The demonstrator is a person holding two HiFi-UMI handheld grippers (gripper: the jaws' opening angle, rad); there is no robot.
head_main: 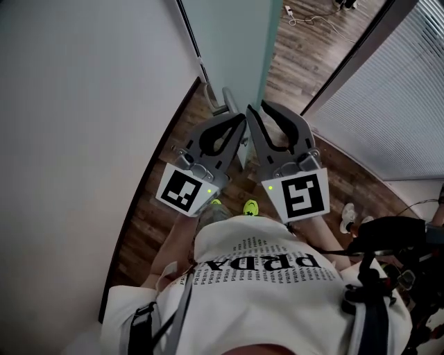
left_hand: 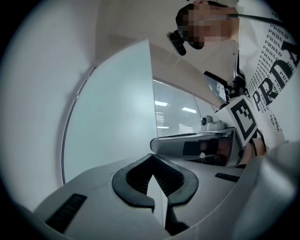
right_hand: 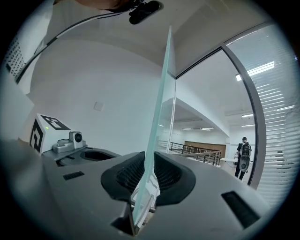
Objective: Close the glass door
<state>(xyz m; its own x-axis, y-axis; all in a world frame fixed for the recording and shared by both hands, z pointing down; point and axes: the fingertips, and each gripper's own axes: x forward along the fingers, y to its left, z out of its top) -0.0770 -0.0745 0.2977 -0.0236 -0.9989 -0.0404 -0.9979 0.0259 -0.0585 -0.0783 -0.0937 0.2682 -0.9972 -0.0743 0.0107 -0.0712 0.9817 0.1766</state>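
Note:
The glass door (head_main: 232,35) is a pale green pane seen edge-on from above, with a metal handle (head_main: 225,97) low on its near edge. My right gripper (head_main: 250,109) is at that edge. In the right gripper view the pane's edge (right_hand: 161,108) rises straight up between the black pads, and the right gripper (right_hand: 151,154) is shut on it. My left gripper (head_main: 242,119) sits right beside it, tips touching. In the left gripper view the door (left_hand: 112,117) stands to the left, and the left gripper (left_hand: 151,157) is shut with nothing seen held.
A white wall (head_main: 83,104) runs close on the left. A glazed wall with blinds (head_main: 388,104) angles in on the right. Wooden floor (head_main: 326,41) with a cable (head_main: 305,15) lies beyond the door. A distant person (right_hand: 243,159) stands past the glass.

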